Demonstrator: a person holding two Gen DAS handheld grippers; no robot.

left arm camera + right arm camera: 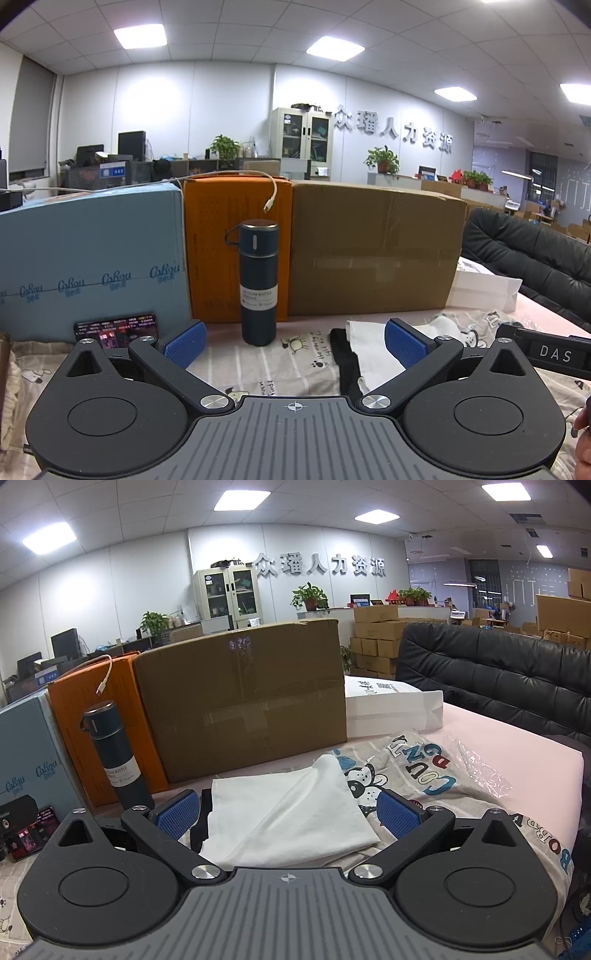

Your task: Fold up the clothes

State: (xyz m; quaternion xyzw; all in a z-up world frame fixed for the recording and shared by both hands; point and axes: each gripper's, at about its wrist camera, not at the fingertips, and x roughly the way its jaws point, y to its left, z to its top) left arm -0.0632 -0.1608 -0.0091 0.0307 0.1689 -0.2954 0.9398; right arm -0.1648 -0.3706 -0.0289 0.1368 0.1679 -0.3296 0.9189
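A white garment (284, 812) with a black edge lies folded on a cartoon-printed cloth (413, 768) over the table. In the left wrist view it (369, 350) lies just right of centre. My left gripper (293, 345) is open and empty, low over the printed cloth (280, 365), with the garment by its right pad. My right gripper (286, 812) is open, its blue pads either side of the white garment, not closed on it. The right gripper's body (546, 352) shows at the right in the left wrist view.
A dark blue vacuum bottle (258, 284) stands ahead, before an orange box (236, 251), a blue box (92, 258) and a brown carton (373, 247). A phone (118, 330) leans at left. A white paper bag (395, 709), clear plastic wrap (476, 764) and a black sofa (498, 679) are at right.
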